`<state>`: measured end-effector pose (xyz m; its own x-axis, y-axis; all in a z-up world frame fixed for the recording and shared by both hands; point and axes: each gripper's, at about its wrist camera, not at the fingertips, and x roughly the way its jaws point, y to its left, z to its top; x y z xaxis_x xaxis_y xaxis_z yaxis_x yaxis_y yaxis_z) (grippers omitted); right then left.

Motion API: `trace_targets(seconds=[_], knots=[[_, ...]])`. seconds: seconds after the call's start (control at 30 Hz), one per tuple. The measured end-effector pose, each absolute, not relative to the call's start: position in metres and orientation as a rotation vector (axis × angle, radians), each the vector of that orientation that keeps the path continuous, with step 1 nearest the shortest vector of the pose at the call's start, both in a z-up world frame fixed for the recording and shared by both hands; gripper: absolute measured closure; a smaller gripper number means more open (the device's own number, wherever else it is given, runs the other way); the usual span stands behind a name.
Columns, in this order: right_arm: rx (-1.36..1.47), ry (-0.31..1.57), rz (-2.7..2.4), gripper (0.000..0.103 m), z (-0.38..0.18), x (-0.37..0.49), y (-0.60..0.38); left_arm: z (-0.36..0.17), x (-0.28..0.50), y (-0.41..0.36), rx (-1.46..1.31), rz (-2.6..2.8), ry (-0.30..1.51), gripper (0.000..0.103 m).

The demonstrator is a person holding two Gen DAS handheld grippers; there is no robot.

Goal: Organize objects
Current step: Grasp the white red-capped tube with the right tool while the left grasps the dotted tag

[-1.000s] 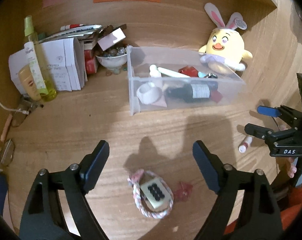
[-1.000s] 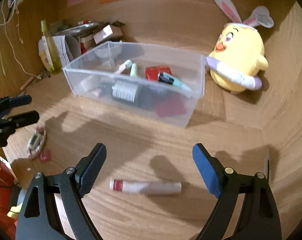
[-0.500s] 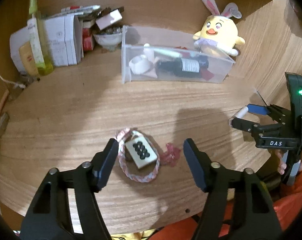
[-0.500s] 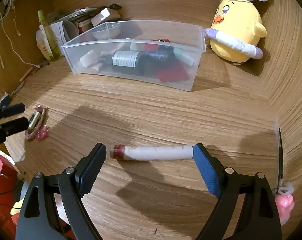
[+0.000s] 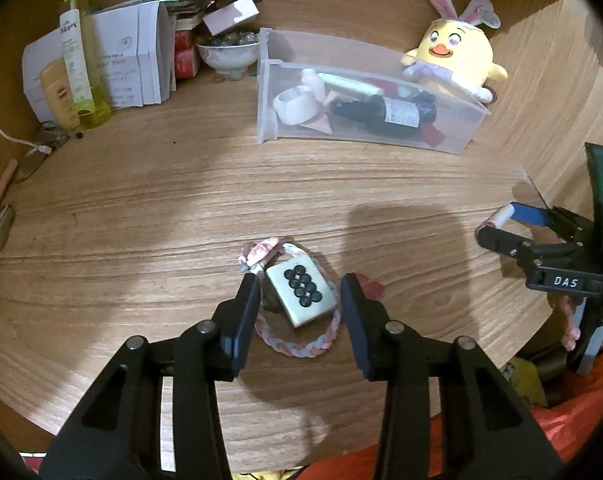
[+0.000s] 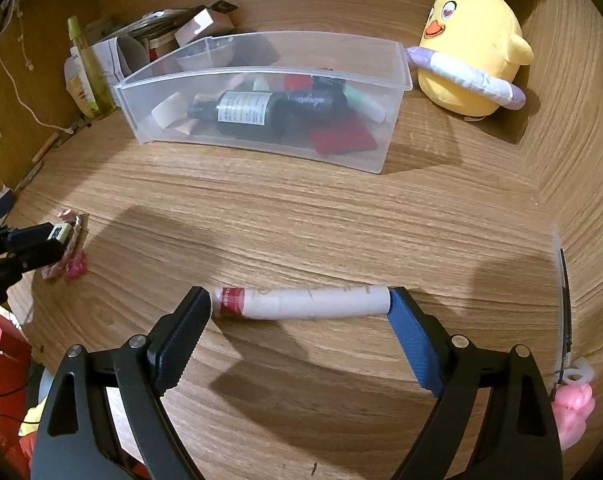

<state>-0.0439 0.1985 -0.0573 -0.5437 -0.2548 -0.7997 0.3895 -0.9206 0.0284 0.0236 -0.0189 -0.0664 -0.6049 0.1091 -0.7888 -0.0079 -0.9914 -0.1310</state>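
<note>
- The left tongs (image 5: pixel 299 304) point down at the wooden worktop (image 5: pixel 181 208) and their jaws have just been closing; they now stand narrow, one on each side of a pale tile with black dots (image 5: pixel 301 290).
- The left pad looks to be against the tile's edge, while a slim gap shows on the right, so the tile is bracketed and not yet pinched.
- The tile lies on a braided pink-and-blue cord loop (image 5: pixel 297 344), with a small pink charm (image 5: pixel 257 252) at the loop's far end and a red scrap (image 5: pixel 371 286) just right of the right jaw.
- The right tongs (image 6: pixel 301 306) stand wide, straddling a white tube with a red cap (image 6: pixel 301 302) that lies lengthwise between the pads.
- Each end of the tube sits at or against a pad; the tube rests on the worktop.
- Further back stands a clear plastic bin (image 6: pixel 261 80), holding a dark bottle with a label (image 6: pixel 245 114), a red pouch (image 6: pixel 341 140) and other small things.
- A yellow chick plush with rabbit ears (image 6: pixel 473 48) sits just right of the bin.
- Left of the bin, against the wall, are a yellow-green spray bottle (image 5: pixel 79 60), folded papers (image 5: pixel 133 64) and a bowl of marbles (image 5: pixel 227 54).
</note>
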Motion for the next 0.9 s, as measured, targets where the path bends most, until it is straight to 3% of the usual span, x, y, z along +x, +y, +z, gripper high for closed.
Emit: trace_targets(seconds=[0.17, 0.37, 0.9], knots=[[1.211, 0.191, -2.479, 0.015, -0.058, -0.044, 0.199, -0.068, 0.02, -0.018, -1.359, 2.772, -0.152, 0.062], [1.19, 0.16, -2.486, 0.02, -0.058, -0.044, 0.2, -0.067, 0.017, -0.011, -1.355, 2.792, -0.084, 0.079], [1.106, 0.128, -2.497, 0.02, -0.041, -0.042, 0.2, -0.037, 0.013, -0.018, -1.217, 2.846, -0.177, 0.079]])
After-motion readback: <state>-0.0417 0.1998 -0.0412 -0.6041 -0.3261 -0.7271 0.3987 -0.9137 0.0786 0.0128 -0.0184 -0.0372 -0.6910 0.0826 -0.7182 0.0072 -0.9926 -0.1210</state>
